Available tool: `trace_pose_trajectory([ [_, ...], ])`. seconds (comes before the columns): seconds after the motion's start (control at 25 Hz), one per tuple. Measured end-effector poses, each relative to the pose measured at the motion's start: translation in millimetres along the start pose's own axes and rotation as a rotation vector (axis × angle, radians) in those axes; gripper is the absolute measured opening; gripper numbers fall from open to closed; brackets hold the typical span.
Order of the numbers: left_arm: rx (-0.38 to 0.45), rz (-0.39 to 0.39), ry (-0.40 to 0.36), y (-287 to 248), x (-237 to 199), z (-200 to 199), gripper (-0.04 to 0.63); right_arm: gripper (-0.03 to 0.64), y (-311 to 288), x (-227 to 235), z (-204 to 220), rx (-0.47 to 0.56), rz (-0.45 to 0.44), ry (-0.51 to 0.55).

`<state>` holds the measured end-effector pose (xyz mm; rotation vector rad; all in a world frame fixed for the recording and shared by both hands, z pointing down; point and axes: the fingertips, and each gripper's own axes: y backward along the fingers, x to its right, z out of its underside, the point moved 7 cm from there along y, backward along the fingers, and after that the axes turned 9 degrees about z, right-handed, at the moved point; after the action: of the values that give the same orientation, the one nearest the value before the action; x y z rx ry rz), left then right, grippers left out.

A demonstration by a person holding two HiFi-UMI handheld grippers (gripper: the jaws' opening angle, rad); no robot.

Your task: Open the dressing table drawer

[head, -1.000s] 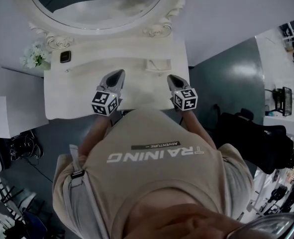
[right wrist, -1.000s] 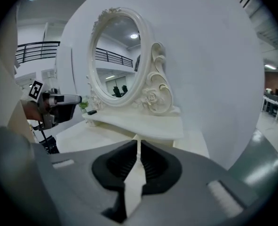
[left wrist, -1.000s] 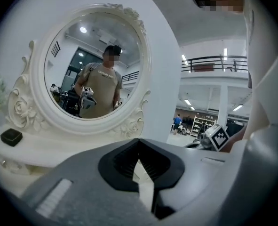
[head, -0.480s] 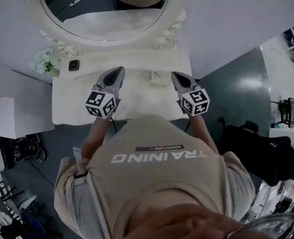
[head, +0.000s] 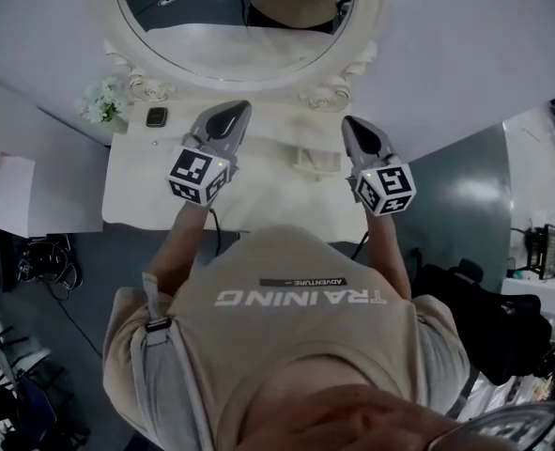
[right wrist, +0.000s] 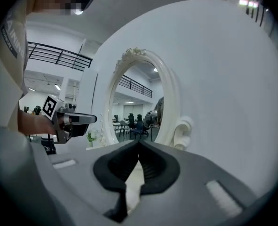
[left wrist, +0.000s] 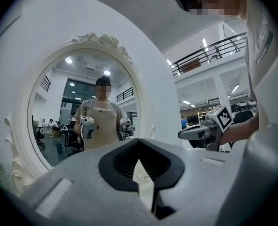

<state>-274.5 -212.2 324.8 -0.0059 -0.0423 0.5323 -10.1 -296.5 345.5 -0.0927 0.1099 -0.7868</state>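
Observation:
The white dressing table (head: 258,195) stands under an oval mirror (head: 249,17); its drawer front is hidden below the top's front edge. My left gripper (head: 239,108) hangs above the table top on the left and points at the mirror, shut and empty. My right gripper (head: 350,120) hangs above the right side, also shut with nothing in it. In the left gripper view the shut gripper (left wrist: 139,142) faces the mirror (left wrist: 82,112), with the right gripper (left wrist: 195,133) beside it. In the right gripper view the shut gripper (right wrist: 139,144) faces the mirror frame (right wrist: 169,102), and the left gripper (right wrist: 80,119) shows at the left.
On the table top lie a small watch (head: 155,116), a white flower bunch (head: 103,101) at the back left corner and a small white tray (head: 319,158). A white surface (head: 23,195) stands to the left, cables (head: 42,261) below it. A dark bag (head: 474,318) sits on the floor at right.
Both grippers have risen from near the table's front edge and moved over the top toward the mirror. The head view has shifted, so the table sits lower in the picture.

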Motion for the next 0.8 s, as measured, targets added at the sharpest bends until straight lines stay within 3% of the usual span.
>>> trace_pose_trajectory([
  [0.2,0.057,-0.04,0.034,-4.1,-10.0,-8.9,0.006,0.003,-6.0,-4.3,-12.0,0.064,0.056,0.019],
  [0.36,0.045,-0.045,0.009,-2.9,-8.7,-7.6,0.006,0.003,-7.8,-9.8,-9.8,0.077,0.055,-0.004],
  [0.8,0.002,-0.031,0.033,0.8,-0.2,17.5,0.006,0.003,-8.9,-18.7,6.7,0.056,0.041,0.003],
])
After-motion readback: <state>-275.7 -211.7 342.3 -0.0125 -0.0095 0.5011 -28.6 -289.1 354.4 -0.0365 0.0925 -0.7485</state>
